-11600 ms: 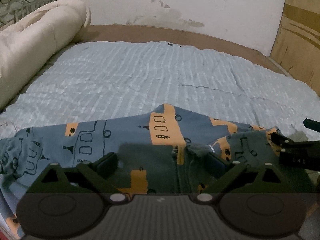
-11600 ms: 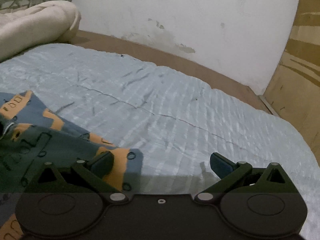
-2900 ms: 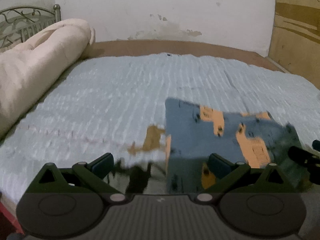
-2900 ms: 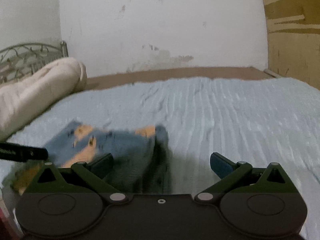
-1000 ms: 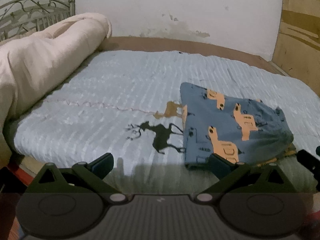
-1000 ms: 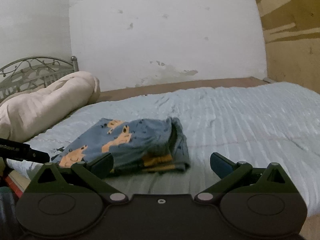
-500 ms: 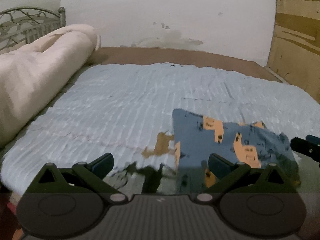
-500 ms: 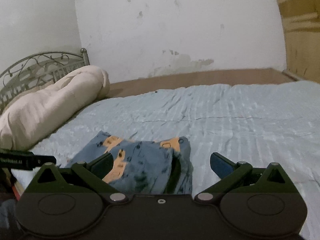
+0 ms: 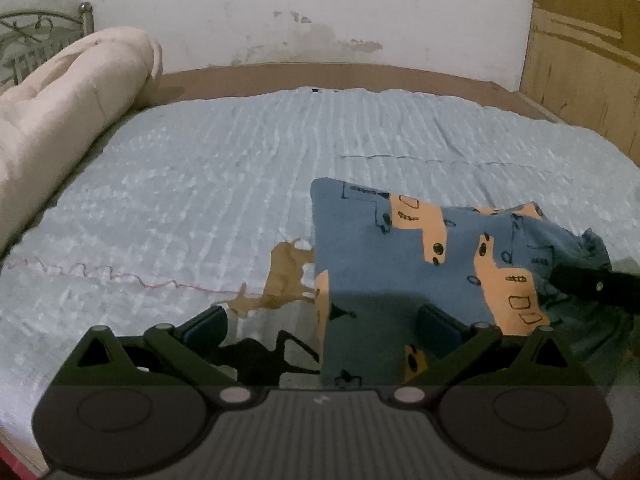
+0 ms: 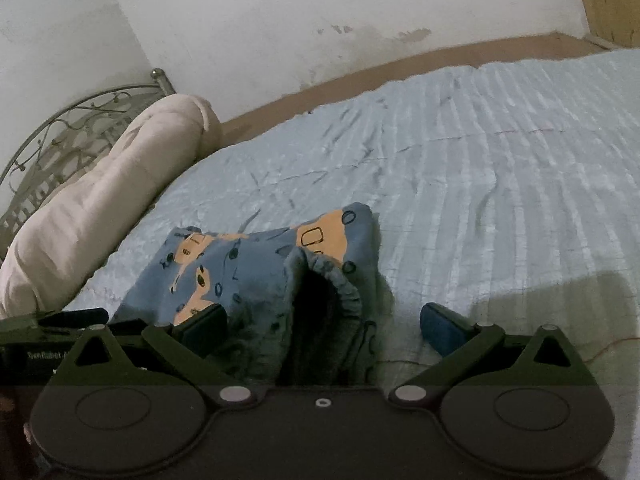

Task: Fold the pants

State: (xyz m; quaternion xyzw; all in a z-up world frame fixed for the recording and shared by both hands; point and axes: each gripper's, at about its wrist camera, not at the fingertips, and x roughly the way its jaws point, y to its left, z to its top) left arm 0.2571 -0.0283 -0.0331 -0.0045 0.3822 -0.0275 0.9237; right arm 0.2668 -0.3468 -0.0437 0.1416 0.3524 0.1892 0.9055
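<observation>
pants (image 9: 420, 256) lie folded on bed (image 9: 200, 184), final tidy step. left hand-held gripper (image 9: 320, 324) and right hand-held gripper (image 10: 324, 320) both spread, empty (waistband gapes ahead of right one); next: flatten it.

We see a stained white wall (image 9: 320, 4), wooden panel (image 9: 580, 60), metal headboard (image 10: 60, 136), and dim light.

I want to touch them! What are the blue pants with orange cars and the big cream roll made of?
The folded blue pants with orange cars look like soft matte knit cloth, maybe cotton: they sag, and the waistband gathers. The big cream rolled quilt looks like padded fabric, plump and creased. The exact fibres can't be told.
</observation>
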